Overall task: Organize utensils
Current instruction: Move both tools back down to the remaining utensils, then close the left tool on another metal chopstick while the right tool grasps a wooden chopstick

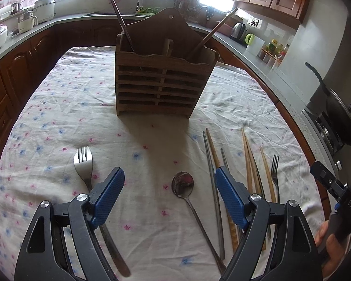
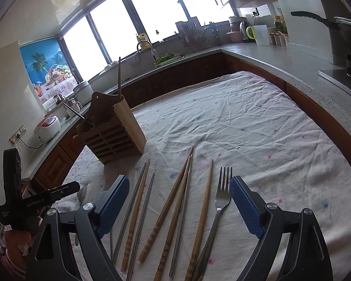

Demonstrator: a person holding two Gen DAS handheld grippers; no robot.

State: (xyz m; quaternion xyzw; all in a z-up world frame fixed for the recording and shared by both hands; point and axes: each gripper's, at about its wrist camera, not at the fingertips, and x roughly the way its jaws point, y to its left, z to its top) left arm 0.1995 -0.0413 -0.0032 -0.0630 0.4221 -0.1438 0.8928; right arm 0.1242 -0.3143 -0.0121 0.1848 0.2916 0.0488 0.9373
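A wooden slatted utensil holder (image 1: 160, 79) stands upright mid-table with a dark chopstick (image 1: 117, 14) on its left side and a wooden one (image 1: 213, 32) on its right; it also shows in the right wrist view (image 2: 112, 138). My left gripper (image 1: 169, 176) is open and empty above the cloth, with a fork (image 1: 83, 161) to its left and a metal spoon (image 1: 183, 183) between its fingers. My right gripper (image 2: 179, 186) is open and empty over several wooden chopsticks (image 2: 175, 192), metal chopsticks (image 2: 138, 187) and a second fork (image 2: 223, 187).
The table wears a wrinkled floral cloth (image 2: 245, 121). Kitchen counters (image 2: 280, 58) wrap around it, with a rice cooker (image 2: 48, 126), sink tap (image 2: 145, 45), kettle (image 2: 244, 29) and a pan (image 1: 341, 117) on a stove. The right gripper body (image 1: 334, 185) shows at the left wrist view's right edge.
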